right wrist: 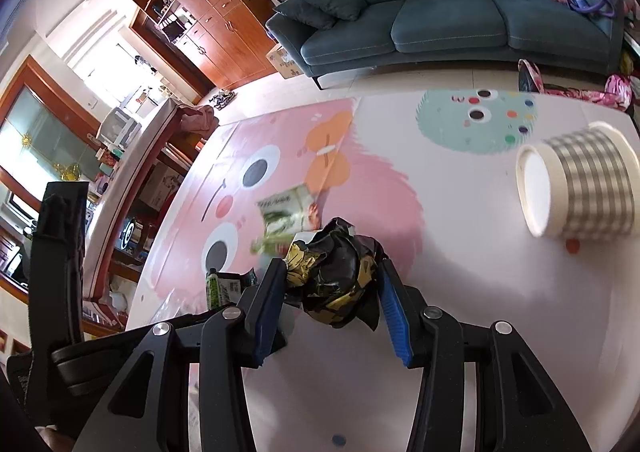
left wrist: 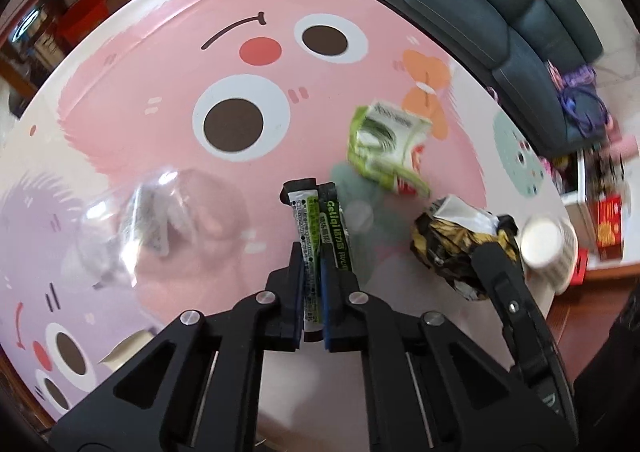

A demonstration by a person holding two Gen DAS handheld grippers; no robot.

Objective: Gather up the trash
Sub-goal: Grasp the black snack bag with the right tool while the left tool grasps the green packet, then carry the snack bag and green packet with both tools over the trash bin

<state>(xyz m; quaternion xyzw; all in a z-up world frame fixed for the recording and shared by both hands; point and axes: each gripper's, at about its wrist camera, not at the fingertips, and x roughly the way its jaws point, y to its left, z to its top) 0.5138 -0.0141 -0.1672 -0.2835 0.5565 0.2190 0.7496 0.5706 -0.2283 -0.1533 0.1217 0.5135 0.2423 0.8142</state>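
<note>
The left gripper (left wrist: 312,248) is pinching 2 slim sachets (left wrist: 320,224) between nearly closed fingers, 1 white and 1 dark green with "Geliqi" lettering, their far ends sticking out past the fingertips above the table. The right gripper (right wrist: 332,276) is clamping a crumpled black and gold wrapper (right wrist: 340,272), its blue-padded fingers pressing in on both sides and standing moderately apart around the wad. In the left wrist view that same wrapper (left wrist: 452,248) is showing to the right of the sachets, with a right gripper finger (left wrist: 496,256) against it. A crushed green and white packet (left wrist: 384,148) is lying on the pink cartoon tablecloth (left wrist: 160,92) just beyond both grippers. A clear plastic bag (left wrist: 152,220) is resting to the left, blurred. A checked paper cup (right wrist: 580,192) is lying on its side at the right, apart from the wrapper. A teal sofa (right wrist: 460,0) is standing beyond the table's far edge
</note>
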